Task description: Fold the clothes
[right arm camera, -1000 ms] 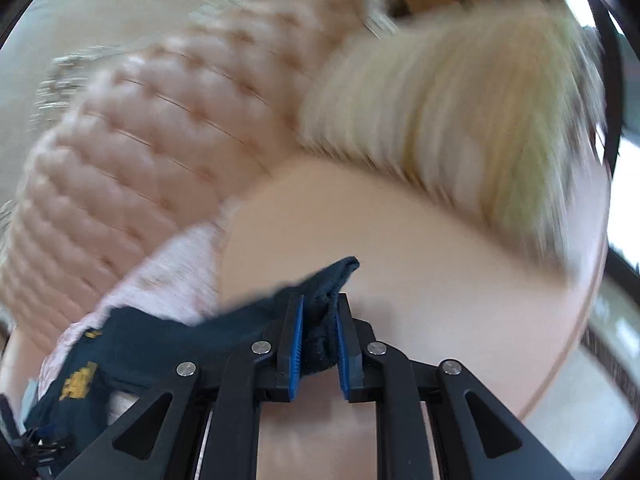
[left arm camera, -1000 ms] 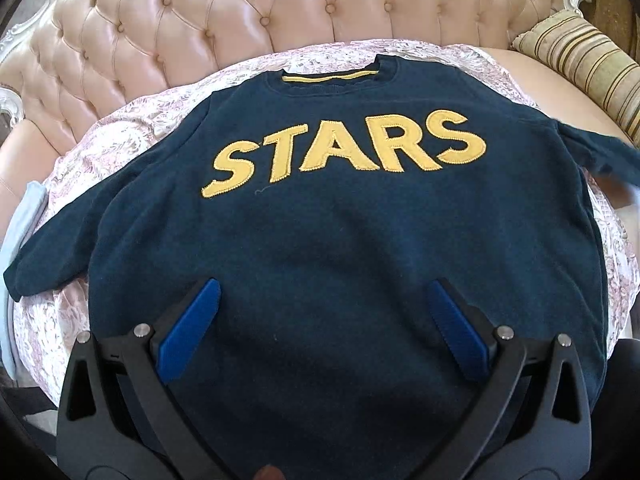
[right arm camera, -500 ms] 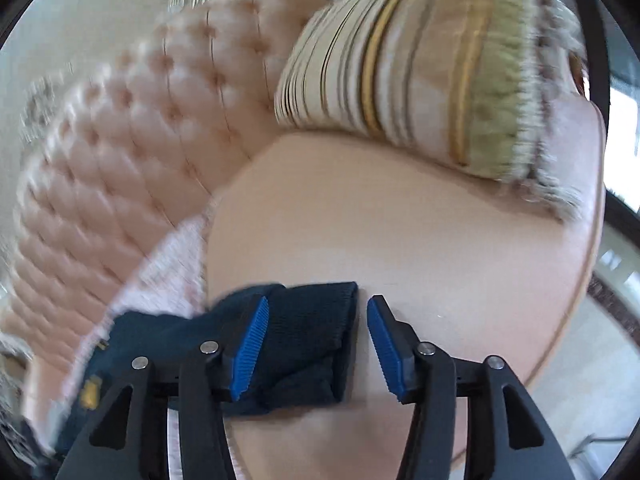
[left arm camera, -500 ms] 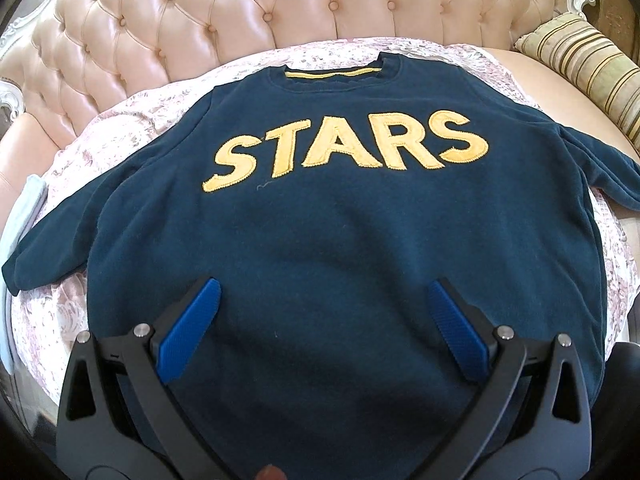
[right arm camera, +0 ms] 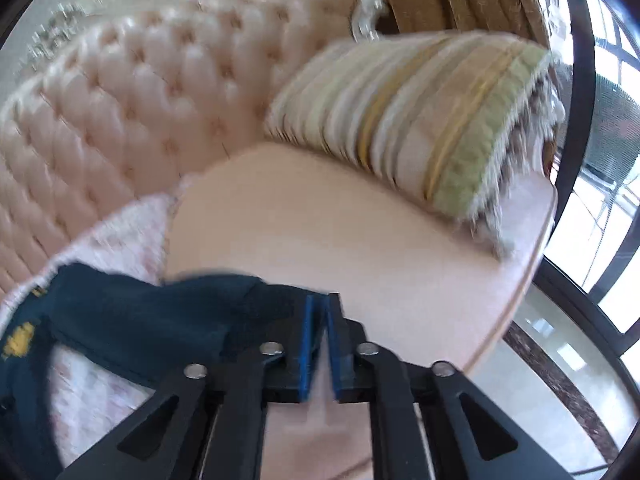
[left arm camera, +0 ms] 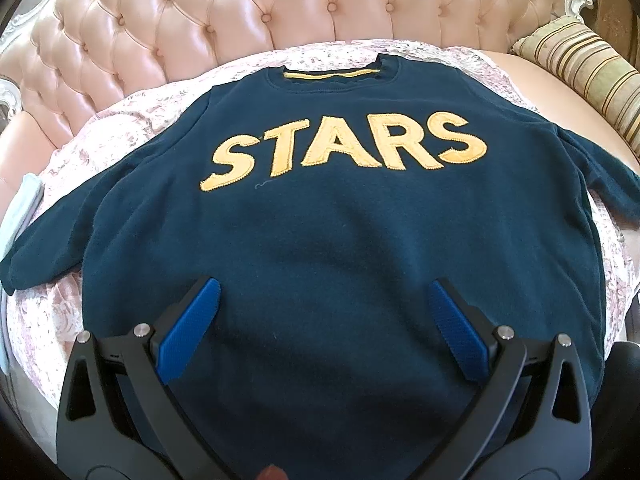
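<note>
A navy sweatshirt (left arm camera: 340, 220) with yellow STARS lettering lies flat, front up, on the sofa with both sleeves spread out. My left gripper (left arm camera: 322, 286) hovers over its lower body, open wide, with nothing between the blue pads. In the right wrist view the right sleeve (right arm camera: 160, 312) lies on the pink seat, and its cuff ends just left of my right gripper (right arm camera: 322, 300). That gripper's jaws are closing. The pads meet at the tips with no cloth between them, only bare seat behind.
A tufted pink sofa back (left arm camera: 240, 12) runs behind the sweatshirt. A pink patterned cover (left arm camera: 52, 312) lies under it. A striped fringed cushion (right arm camera: 420, 120) sits at the right end. A pale blue cloth (left arm camera: 24, 204) lies at the far left. The seat edge and floor (right arm camera: 560, 380) are to the right.
My right gripper let go of the sleeve cuff, opened, then shut with the cuff to its left. The sleeve now lies on the seat. The left gripper has stayed put.
</note>
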